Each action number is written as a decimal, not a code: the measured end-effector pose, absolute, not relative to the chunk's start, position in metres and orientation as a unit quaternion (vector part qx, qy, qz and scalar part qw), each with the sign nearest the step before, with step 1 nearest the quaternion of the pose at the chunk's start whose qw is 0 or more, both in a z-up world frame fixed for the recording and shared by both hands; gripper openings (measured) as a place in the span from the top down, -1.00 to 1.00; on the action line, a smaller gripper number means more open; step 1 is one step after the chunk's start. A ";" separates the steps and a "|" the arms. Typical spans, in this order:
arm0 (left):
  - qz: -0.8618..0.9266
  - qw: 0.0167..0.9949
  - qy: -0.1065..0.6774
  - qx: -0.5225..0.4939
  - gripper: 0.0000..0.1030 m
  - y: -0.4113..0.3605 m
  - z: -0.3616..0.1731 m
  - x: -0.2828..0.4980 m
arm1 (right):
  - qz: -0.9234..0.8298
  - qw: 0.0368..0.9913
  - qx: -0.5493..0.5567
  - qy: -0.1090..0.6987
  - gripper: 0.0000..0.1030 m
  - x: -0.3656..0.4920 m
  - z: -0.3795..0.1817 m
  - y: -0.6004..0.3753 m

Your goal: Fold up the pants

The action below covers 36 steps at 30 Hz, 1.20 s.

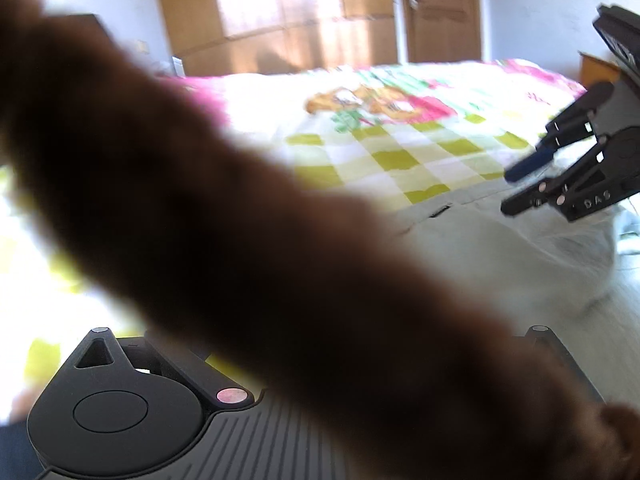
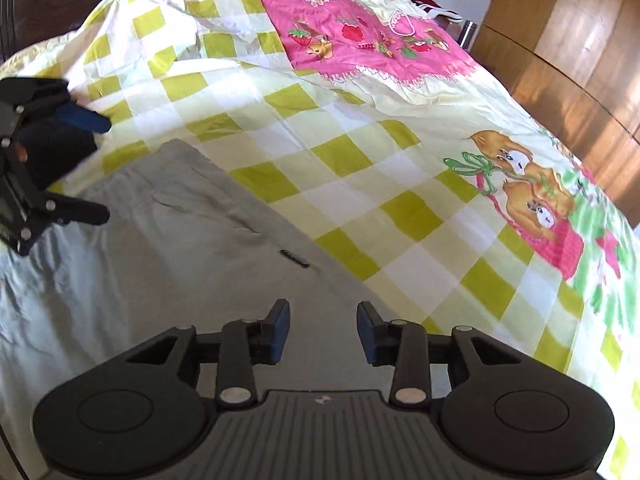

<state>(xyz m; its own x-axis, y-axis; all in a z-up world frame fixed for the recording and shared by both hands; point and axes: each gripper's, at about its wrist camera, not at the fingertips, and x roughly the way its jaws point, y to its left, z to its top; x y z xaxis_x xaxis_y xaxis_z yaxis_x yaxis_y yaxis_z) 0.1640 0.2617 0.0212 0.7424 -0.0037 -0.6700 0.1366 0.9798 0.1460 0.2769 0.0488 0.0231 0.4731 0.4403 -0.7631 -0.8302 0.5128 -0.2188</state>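
Jaws parted with nothing between them, your right gripper (image 2: 323, 330) hangs over the grey pants (image 2: 168, 240) spread across the lower left of the checked bedspread (image 2: 360, 160); your left gripper (image 2: 102, 168), at the left edge, also stands released.

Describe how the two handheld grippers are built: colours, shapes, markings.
Both match. The right gripper has a matte black body with a ribbed centre plate, round discs on either side, silver pivot pins, and black linkage fingers tipped with blue pads. The left gripper shows the same black linkages and one blue pad. White letters "DAS" mark the right gripper's side in the left wrist view.
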 end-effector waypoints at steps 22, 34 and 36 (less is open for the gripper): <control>-0.070 0.899 0.432 0.021 0.59 0.294 0.001 0.245 | 0.422 0.771 -0.294 0.376 0.64 0.330 -0.002 0.048; -0.098 0.935 0.338 0.038 0.65 0.285 0.077 0.185 | 0.417 0.813 -0.252 0.319 0.64 0.283 0.070 0.015; -0.112 0.941 0.318 0.037 0.65 0.281 0.092 0.160 | 0.422 0.820 -0.240 0.304 0.64 0.253 0.096 0.000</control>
